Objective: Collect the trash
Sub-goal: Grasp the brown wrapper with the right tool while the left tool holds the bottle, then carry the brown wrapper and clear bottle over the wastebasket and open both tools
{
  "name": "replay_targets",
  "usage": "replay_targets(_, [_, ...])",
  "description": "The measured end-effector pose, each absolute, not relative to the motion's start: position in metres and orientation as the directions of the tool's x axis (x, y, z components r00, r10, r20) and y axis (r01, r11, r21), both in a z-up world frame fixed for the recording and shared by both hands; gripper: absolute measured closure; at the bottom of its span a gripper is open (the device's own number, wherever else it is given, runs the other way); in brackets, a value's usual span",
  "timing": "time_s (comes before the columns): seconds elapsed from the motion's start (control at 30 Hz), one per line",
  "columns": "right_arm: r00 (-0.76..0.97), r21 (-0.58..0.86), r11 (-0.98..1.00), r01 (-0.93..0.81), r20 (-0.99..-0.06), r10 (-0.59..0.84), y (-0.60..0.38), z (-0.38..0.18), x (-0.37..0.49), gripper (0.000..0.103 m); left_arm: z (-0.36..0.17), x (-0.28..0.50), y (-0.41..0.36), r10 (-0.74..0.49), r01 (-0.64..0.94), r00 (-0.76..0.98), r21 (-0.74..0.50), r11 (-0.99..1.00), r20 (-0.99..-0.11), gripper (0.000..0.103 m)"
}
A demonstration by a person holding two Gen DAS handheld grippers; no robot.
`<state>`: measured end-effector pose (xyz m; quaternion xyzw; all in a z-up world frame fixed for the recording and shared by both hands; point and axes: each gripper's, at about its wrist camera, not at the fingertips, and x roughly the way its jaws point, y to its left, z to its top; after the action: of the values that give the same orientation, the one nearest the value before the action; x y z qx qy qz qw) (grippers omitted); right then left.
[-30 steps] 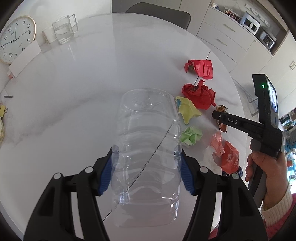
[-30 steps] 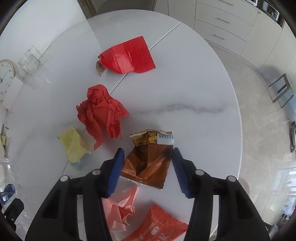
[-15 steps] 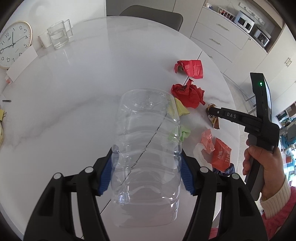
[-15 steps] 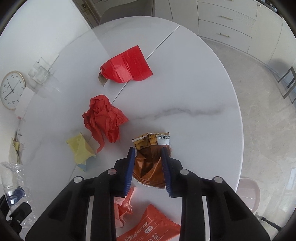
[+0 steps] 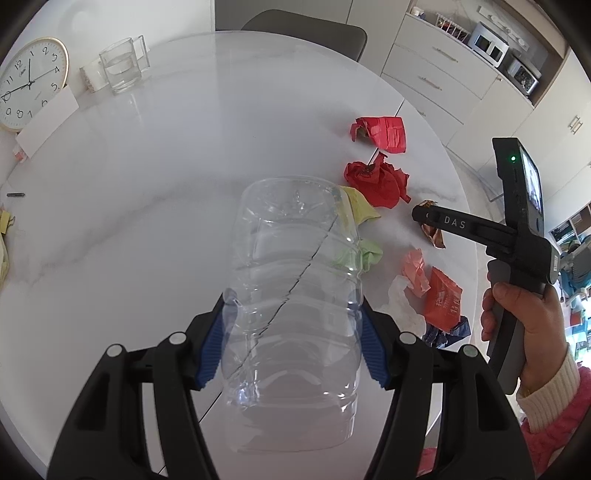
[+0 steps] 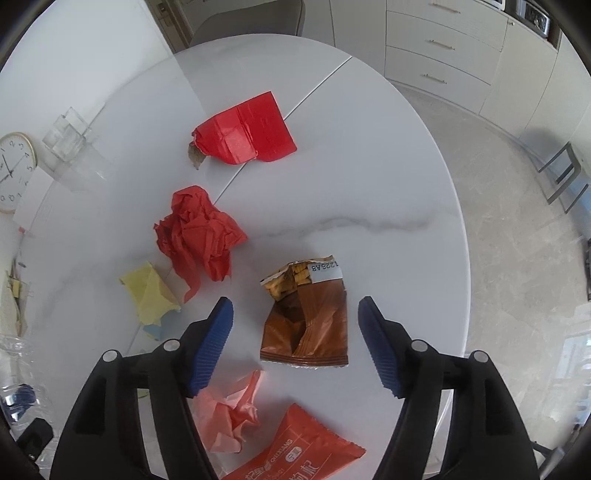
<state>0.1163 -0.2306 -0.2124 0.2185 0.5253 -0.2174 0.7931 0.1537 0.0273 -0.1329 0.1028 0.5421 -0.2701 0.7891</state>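
Observation:
My left gripper (image 5: 293, 339) is shut on a clear plastic bottle (image 5: 295, 295) and holds it above the white round table (image 5: 147, 192). My right gripper (image 6: 295, 332) is open, its jaws on either side of a brown snack wrapper (image 6: 306, 317) that lies flat on the table. The right gripper also shows in the left wrist view (image 5: 424, 216), over the same wrapper (image 5: 436, 236). Other trash lies around: a flat red paper (image 6: 247, 133), a crumpled red paper (image 6: 199, 236), a yellow paper (image 6: 147, 291), a pink crumpled paper (image 6: 229, 417), an orange packet (image 6: 295, 450), a green paper (image 5: 369, 254).
A clock (image 5: 26, 81), a white card (image 5: 48, 122) and a glass of water (image 5: 120, 70) stand at the far left of the table. A chair (image 5: 306, 29) is behind the table. The table edge (image 6: 461, 258) is close on the right, with cabinets (image 6: 443, 55) beyond.
My right gripper closed on the brown wrapper half a second ago and has now opened wide; the wrapper lies on the table. The left gripper still holds the bottle.

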Motion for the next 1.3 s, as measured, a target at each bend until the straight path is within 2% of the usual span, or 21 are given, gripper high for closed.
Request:
replay_targets(0.17, [0.318,0.074,0.829,0.554,-0.939,-0.129,-0.232,-0.224,0.123,0.029,-0.133,0.156,0.029,-0.326,0.537,0.263,-0.143,0.831,-0.908,0.042])
replay_targets(0.23, [0.304,0.04,0.84,0.541,-0.941,-0.151,-0.229,-0.225,0.125,0.033,-0.134,0.157,0.03,-0.327,0.539,0.261,-0.144,0.83,-0.908,0.042])
replay_targets(0.3, [0.302,0.008,0.853,0.523,-0.937,-0.176,-0.228,-0.223,0.129,0.056,-0.134,0.157,0.03,-0.328,0.539,0.259,-0.146,0.83,-0.908,0.042])
replay_targets(0.5, [0.345,0.056,0.866,0.497,-0.929,-0.137,-0.233,-0.219,0.123,0.07,-0.134,0.157,0.029,-0.326,0.539,0.263,-0.143,0.83,-0.908,0.042])
replay_targets(0.7, [0.412,0.192,0.835,0.516,-0.91,-0.045,-0.249,-0.212,0.105,0.07,-0.127,0.149,0.022,-0.324,0.555,0.273,-0.127,0.822,-0.906,0.042])
replay_targets(0.83, [0.457,0.222,0.841,0.493,-0.889,-0.034,-0.252,-0.193,0.082,0.07,-0.12,0.138,0.012,-0.329,0.581,0.277,-0.115,0.806,-0.903,0.042])
replay_targets(1.07, [0.475,0.176,0.852,0.493,-0.875,-0.094,-0.262,-0.154,-0.013,0.07,-0.108,0.101,-0.031,-0.371,0.673,0.241,-0.12,0.729,-0.897,0.042])
replay_targets(1.3, [0.347,0.132,0.799,0.587,-0.932,-0.102,-0.287,-0.195,-0.118,0.07,-0.112,0.044,-0.094,-0.418,0.775,0.123,-0.176,0.607,-0.9,0.042])
